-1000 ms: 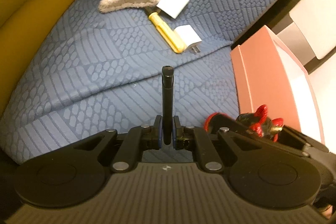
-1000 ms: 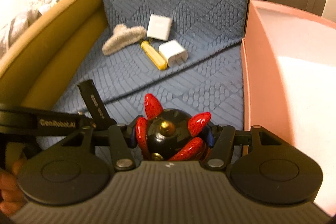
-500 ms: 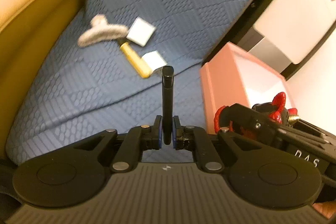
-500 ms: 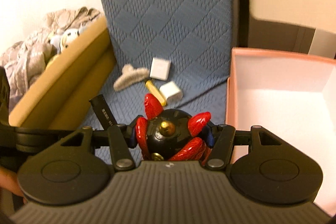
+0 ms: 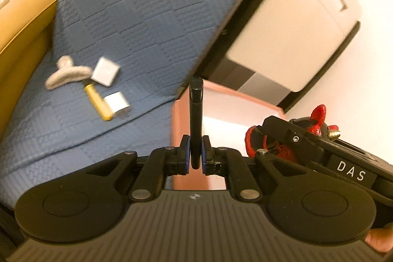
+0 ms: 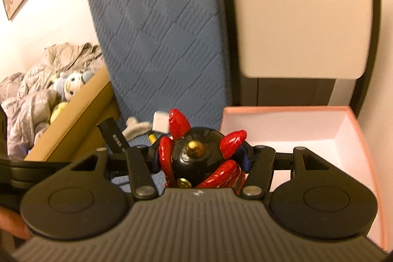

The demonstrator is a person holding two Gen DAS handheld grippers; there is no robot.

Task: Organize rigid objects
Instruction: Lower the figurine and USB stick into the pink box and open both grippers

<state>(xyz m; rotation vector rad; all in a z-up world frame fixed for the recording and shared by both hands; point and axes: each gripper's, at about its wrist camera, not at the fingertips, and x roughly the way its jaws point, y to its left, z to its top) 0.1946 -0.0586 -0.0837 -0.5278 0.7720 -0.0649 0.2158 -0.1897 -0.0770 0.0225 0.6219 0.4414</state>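
pink box (image 6: 343, 129): bare inside | left hand-held gripper (image 5: 195, 154): clamps black stick (image 5: 195, 114) | right hand-held gripper (image 6: 201, 161): grips red-black toy (image 6: 196, 154)

The pink box (image 6: 343, 136) stands open at the top – its white inside is seen bare in the right wrist view, walled on all sides. Behind it, passage is blocked by a white cabinet (image 6: 302, 23) and, to the left, by the upright blue cushion (image 6: 159, 23). On the blue seat (image 5: 81, 129) to the left of the box, a small cluster is laid far back – a beige hair claw (image 5: 66, 73), a white square (image 5: 105, 71), a yellow stick (image 5: 98, 102) and a white charger (image 5: 117, 102); the nearer seat is left bare. The far left is closed by a tan armrest (image 5: 22, 23).
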